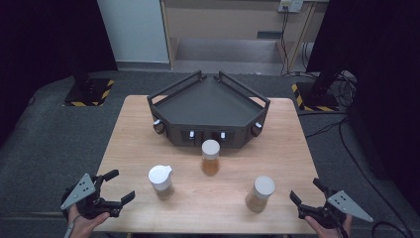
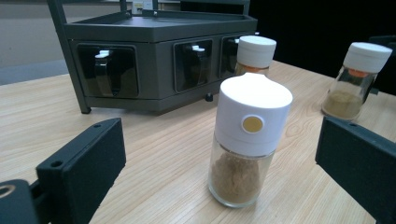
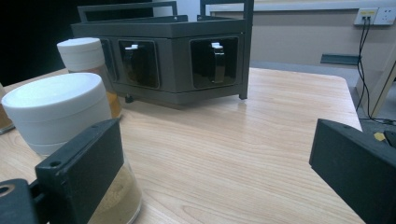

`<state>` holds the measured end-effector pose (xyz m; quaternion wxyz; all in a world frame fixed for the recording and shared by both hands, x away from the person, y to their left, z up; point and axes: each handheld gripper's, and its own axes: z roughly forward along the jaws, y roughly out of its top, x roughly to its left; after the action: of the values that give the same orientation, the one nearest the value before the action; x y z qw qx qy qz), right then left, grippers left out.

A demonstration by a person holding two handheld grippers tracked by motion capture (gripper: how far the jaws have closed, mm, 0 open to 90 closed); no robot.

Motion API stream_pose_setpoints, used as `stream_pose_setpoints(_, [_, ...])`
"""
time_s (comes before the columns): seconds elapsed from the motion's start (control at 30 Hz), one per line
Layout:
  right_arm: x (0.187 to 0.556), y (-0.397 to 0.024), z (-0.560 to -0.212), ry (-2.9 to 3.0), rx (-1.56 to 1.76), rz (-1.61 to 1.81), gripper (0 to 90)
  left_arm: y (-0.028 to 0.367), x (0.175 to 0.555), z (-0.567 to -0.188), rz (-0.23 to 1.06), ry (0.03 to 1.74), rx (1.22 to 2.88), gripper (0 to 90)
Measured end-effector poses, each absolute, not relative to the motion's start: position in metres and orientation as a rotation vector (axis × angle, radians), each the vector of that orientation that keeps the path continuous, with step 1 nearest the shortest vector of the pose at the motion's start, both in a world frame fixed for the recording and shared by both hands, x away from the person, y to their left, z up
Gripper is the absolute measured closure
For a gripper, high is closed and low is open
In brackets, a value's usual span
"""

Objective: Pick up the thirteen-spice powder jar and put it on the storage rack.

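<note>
Wooden surface [image 1: 277,163] carries three white-capped spice jars below the dark rack [image 1: 208,106], and the left hand-held gripper [image 1: 115,187], jaws spread and empty like the right hand-held gripper [image 1: 304,193], faces the lower-left jar [image 2: 245,140]: rigid, slick, breakable glass, probably light, best pinched below the cap.

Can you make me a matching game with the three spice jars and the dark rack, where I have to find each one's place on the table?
Things:
1. left jar
2. middle jar
3. right jar
4. dark rack

Places:
A. at the far side of the table
B. nearest the right tool
C. just in front of the rack
D. nearest the left tool

Pairs: 1-D, 2-C, 3-B, 4-A
</note>
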<state>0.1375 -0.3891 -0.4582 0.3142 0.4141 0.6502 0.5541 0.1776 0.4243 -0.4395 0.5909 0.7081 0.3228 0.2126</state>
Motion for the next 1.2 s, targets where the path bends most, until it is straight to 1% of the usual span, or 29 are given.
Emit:
stream_pose_setpoints(0.53, [0.1348,-0.3891,-0.4607,1.685,1.093,1.468,3.7,0.4247,0.1787,-0.4406,0.490,0.776,1.637,0.3])
stream_pose_setpoints(0.7, [0.1346,-0.3875,-0.4601,1.681,1.092,1.466,3.8,0.4259,0.1753,-0.4427,0.498,0.802,1.608,0.0])
stream_pose_setpoints(1.2, [0.1358,-0.3856,-0.4588,1.690,1.093,1.463,3.6,0.4263,0.1762,-0.4430,0.504,0.796,1.613,0.0])
